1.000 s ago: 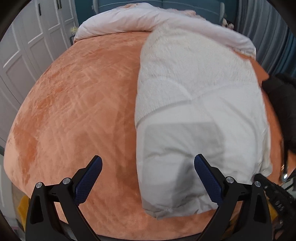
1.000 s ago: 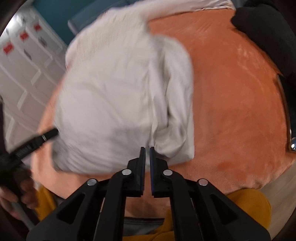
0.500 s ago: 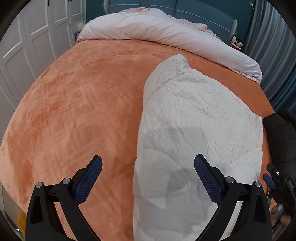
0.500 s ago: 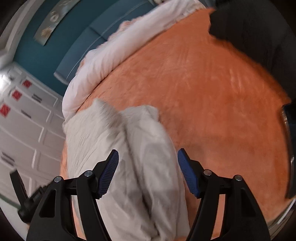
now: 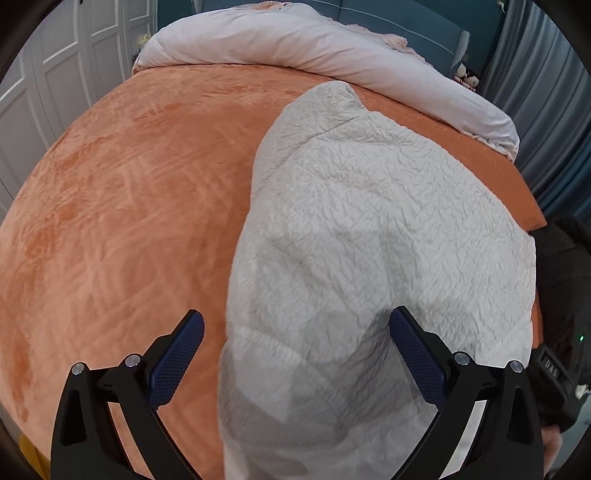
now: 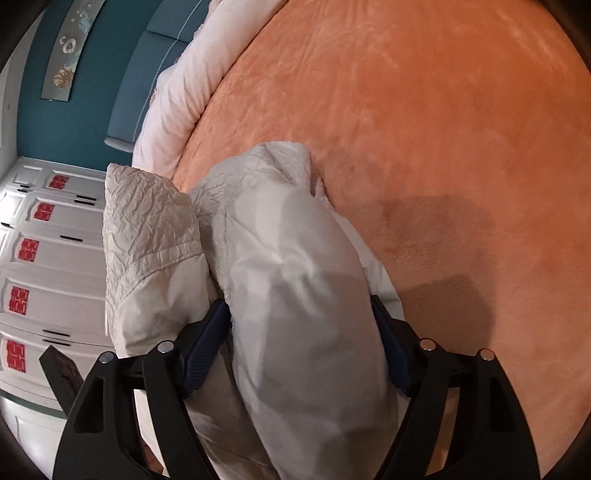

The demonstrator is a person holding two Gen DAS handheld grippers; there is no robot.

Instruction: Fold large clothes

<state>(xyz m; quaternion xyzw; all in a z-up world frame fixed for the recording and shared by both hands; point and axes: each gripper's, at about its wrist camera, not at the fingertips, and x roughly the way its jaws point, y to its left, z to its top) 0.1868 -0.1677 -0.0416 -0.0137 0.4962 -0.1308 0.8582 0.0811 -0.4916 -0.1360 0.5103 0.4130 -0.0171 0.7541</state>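
The garment [image 5: 369, 229] lies on the bedspread [image 5: 122, 206], toward its right side in the left wrist view, running from the near edge toward the rolled duvet [image 5: 314, 48] that lies across the far end of the bed. Behind the duvet stands the headboard [image 5: 406, 18], with wardrobe doors [image 5: 55, 81] to the left and a curtain [image 5: 546, 96] to the right. In the right wrist view a folded bulge of the garment sits between the fingers of the right gripper [image 6: 301, 347].
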